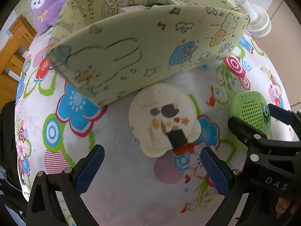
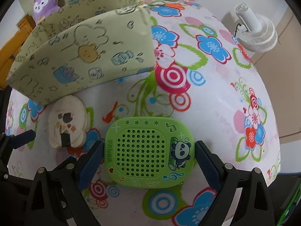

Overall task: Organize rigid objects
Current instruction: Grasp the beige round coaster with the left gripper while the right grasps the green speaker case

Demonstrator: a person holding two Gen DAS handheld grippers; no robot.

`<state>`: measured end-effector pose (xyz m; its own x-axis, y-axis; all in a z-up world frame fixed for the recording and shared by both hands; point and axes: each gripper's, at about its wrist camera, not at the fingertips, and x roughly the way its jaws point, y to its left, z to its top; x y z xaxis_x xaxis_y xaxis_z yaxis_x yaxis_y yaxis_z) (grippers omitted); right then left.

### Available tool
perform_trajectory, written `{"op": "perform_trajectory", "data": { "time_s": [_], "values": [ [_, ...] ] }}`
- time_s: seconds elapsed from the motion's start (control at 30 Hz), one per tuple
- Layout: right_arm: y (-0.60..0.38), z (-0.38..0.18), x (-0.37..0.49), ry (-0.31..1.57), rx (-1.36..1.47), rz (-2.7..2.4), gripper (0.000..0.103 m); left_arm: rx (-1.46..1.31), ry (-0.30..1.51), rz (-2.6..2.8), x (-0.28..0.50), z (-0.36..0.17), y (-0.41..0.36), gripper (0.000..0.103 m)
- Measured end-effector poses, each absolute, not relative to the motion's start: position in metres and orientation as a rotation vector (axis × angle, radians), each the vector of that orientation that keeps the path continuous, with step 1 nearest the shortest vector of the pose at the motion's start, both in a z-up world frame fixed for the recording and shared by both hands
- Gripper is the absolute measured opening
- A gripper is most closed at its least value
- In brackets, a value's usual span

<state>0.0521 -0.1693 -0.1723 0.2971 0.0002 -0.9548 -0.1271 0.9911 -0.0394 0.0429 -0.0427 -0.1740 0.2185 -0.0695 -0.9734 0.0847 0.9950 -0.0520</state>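
Flowered cloth covers the tabletop (image 2: 216,94), where the green panda speaker (image 2: 148,152) and the cream round case (image 1: 163,120) lie outside the yellow-green fabric box (image 1: 131,56), so we judge most of the organizing is left. Our right hand-held gripper (image 2: 148,162) stands open around the speaker, pads just beside it, and our left hand-held gripper (image 1: 152,169) is open and empty near the case. Inside the box we see only some white pieces behind the wall, too hidden to name.

A floral tablecloth (image 2: 216,86) covers the table, with a white fan (image 2: 254,32) and wooden chair (image 1: 13,56) beyond.
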Motion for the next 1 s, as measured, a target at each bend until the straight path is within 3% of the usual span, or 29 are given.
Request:
{"op": "perform_trajectory", "data": {
  "time_s": [0.7, 0.8, 0.87, 1.0],
  "values": [
    [-0.185, -0.182, 0.107, 1.3, -0.161, 0.152, 0.095, -0.029, 1.359, 0.007, 0.113, -0.183, -0.078, 0.098],
    [-0.183, -0.183, 0.113, 1.303, -0.168, 0.167, 0.095, -0.037, 1.342, 0.012, 0.119, -0.177, -0.08, 0.089],
    [-0.182, -0.183, 0.115, 1.304, -0.171, 0.174, 0.095, -0.038, 1.329, 0.008, 0.121, -0.173, -0.084, 0.077],
    [-0.178, -0.183, 0.116, 1.304, -0.179, 0.185, 0.095, -0.042, 1.334, 0.022, 0.123, -0.17, -0.087, 0.076]
  ]
}}
